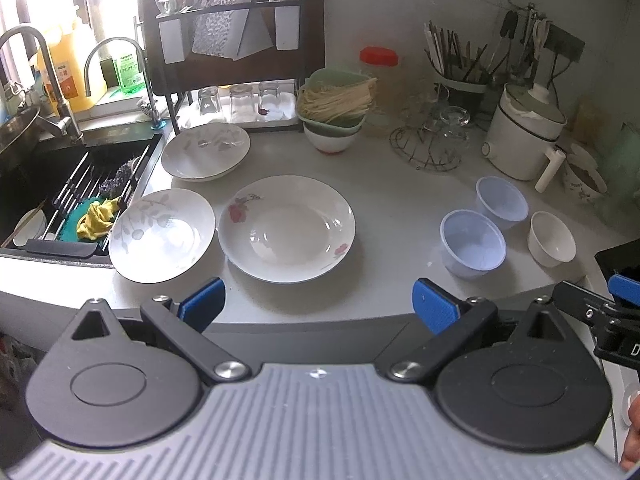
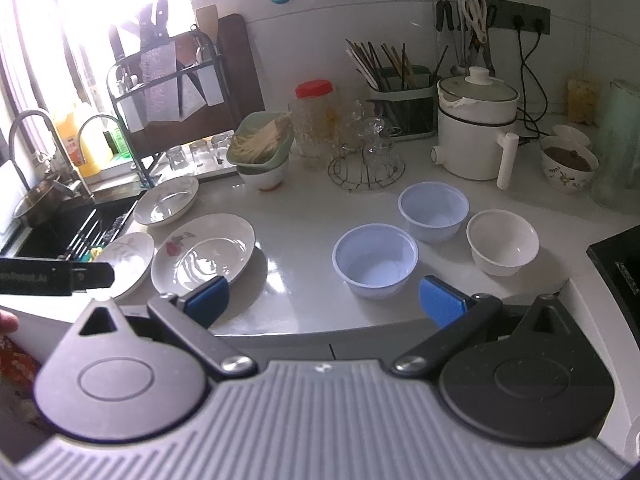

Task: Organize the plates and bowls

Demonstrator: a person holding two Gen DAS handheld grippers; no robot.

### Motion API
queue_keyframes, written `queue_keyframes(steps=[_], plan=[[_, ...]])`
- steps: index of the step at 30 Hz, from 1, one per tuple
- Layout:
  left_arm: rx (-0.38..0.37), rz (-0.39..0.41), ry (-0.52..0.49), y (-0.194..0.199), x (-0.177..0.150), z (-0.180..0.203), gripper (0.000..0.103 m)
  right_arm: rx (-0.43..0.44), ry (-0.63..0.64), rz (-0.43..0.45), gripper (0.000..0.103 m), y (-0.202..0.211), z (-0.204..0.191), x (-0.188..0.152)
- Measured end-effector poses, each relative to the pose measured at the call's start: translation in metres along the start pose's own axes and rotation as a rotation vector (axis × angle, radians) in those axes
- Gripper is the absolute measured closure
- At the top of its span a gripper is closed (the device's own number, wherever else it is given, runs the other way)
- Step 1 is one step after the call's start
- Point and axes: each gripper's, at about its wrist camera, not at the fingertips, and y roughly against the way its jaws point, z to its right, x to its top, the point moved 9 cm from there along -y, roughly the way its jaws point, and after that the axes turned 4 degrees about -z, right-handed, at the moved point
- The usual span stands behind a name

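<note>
A white plate with red flowers (image 1: 286, 228) lies in the middle of the counter. A grey-leaf plate (image 1: 162, 235) lies left of it and another plate (image 1: 206, 152) lies behind. Two pale blue bowls (image 1: 472, 243) (image 1: 501, 202) and a small white bowl (image 1: 552, 239) stand to the right. My left gripper (image 1: 320, 306) is open and empty at the counter's front edge, before the flowered plate. My right gripper (image 2: 324, 302) is open and empty, just short of the near blue bowl (image 2: 375, 260). The flowered plate (image 2: 204, 254) and white bowl (image 2: 502, 242) also show there.
A sink (image 1: 60, 200) with a rack and yellow cloth is at the left. A dish rack (image 1: 236, 40), glasses, a green basket of noodles (image 1: 336, 104), a wire stand (image 1: 430, 148), a white cooker (image 1: 524, 132) and a chopstick holder line the back. A dark stove edge (image 2: 616, 264) is at the right.
</note>
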Motion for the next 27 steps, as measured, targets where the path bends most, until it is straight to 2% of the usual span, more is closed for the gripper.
queue_keyframes(steps=[14,27], plan=[[0.014,0.010,0.004,-0.003,0.009,0.007,0.002,0.034,0.008,0.005,0.000,0.000,0.005,0.003],[0.008,0.006,0.006,-0.011,0.014,0.007,0.002,0.032,0.012,0.002,0.000,-0.008,0.004,0.004]])
